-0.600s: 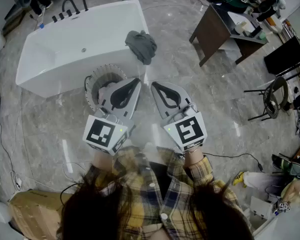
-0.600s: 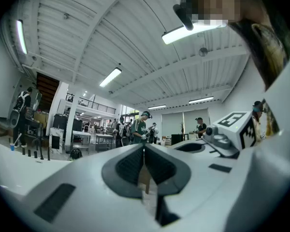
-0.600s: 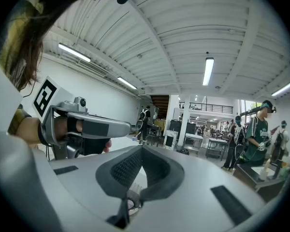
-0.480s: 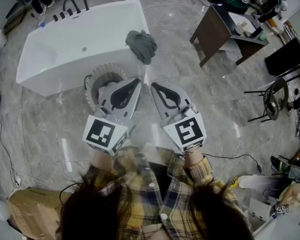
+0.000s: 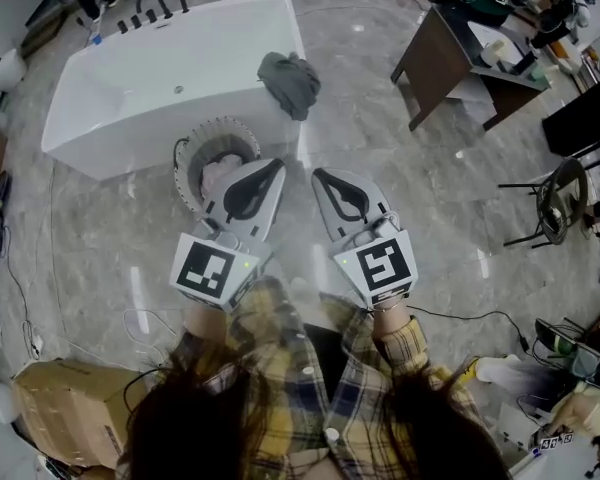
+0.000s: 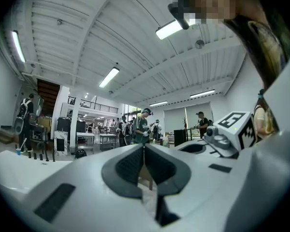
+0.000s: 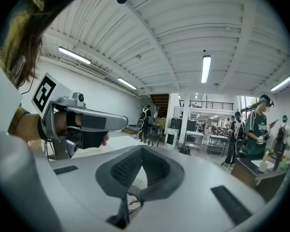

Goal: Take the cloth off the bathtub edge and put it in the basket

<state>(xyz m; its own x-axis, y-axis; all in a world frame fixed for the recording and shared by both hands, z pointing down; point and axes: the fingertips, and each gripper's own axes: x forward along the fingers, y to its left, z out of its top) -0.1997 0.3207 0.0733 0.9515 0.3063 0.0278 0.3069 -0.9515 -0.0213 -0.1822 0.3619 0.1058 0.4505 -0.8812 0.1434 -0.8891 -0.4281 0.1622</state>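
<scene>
Left gripper (image 5: pixel 276 165) and right gripper (image 5: pixel 319 175), both closed and empty, hang short of the bathtub (image 5: pixel 160 78) edge's grey cloth (image 5: pixel 288 81), seemingly ahead of reaching.

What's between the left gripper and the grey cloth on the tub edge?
Head view: only the white bathtub's side wall; the round slatted basket stands left of that line.

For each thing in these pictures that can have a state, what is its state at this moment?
cloth, draped over the bathtub edge, not yet taken
basket, upright on the floor beside the bathtub, something pale inside
bathtub, looks empty
left gripper, shut, nothing between the jaws
right gripper, shut, nothing between the jaws
</scene>
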